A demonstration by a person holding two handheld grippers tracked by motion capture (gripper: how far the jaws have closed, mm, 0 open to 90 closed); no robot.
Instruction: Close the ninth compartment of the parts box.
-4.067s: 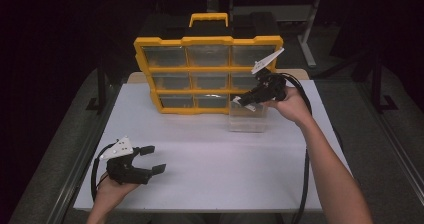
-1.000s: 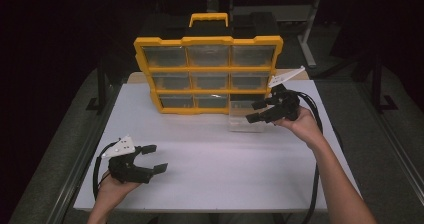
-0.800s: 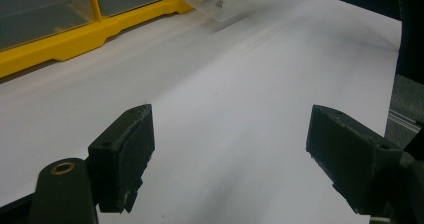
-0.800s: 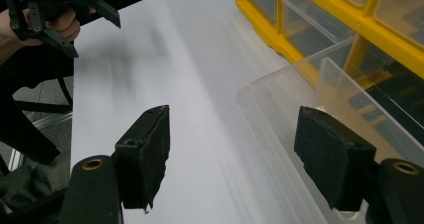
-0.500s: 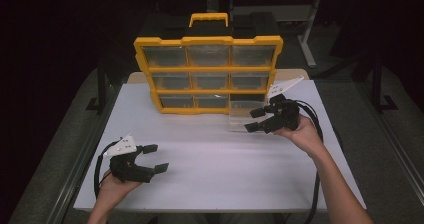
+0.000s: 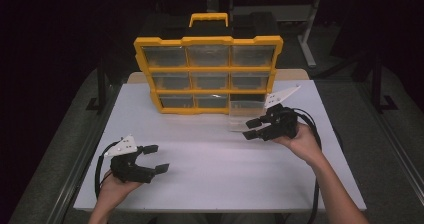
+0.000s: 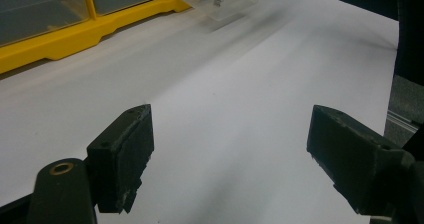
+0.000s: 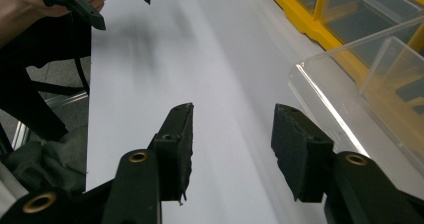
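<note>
- Right gripper (image 6: 252, 128) hovers low over the white table (image 6: 210, 169), just beside the clear plastic drawer (image 6: 243, 115); its jaws have just been closing and now stand about half apart with nothing between them.
- Left gripper (image 6: 156, 159) rests near the table's front left corner, jaws spread wide and empty, well apart from the drawer.
- That drawer sits on the table, pulled out in front of the bottom right slot of the yellow organizer (image 6: 207, 71).
- From the right gripper view, the drawer's rim (image 8: 350, 114) lies just to the right of the jaws, not touching them.
</note>
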